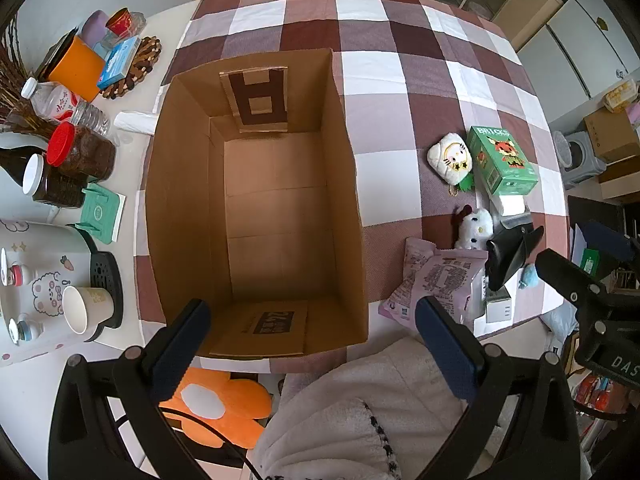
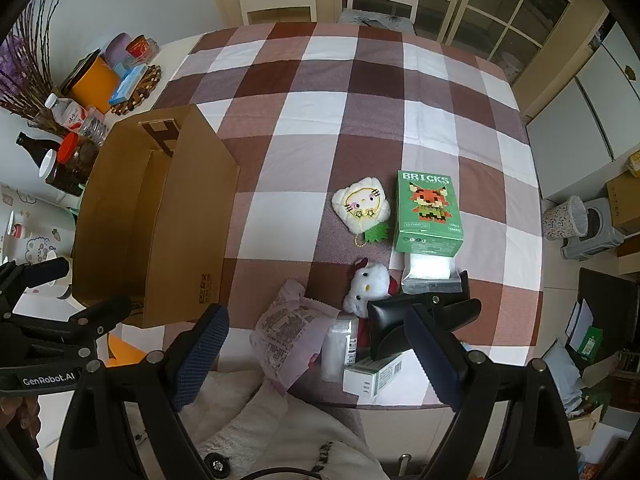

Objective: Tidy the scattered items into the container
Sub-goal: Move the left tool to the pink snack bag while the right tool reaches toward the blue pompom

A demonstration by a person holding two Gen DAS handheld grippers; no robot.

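**Open carton flanked by a cluster of loose items**

An open cardboard box [image 1: 276, 208] is seen on the checked tablecloth [image 1: 360, 20], left of centre, its inside bare. To its right the loose items are gathered: a cream cat plush [image 2: 361, 205] beside a green bricks box [image 2: 429, 212], a white cat doll [image 2: 370, 284] nearer, a pink snack packet [image 2: 292, 328] at the near edge, and a black holder [image 2: 400, 316] just beside it. The left gripper [image 1: 312, 336] is held above the box's near wall, jaws spread wide, nothing between them. The right gripper [image 2: 316, 340] is poised over the near items, likewise wide and empty. Jars and bottles [image 1: 80, 152] are ranged along the far left
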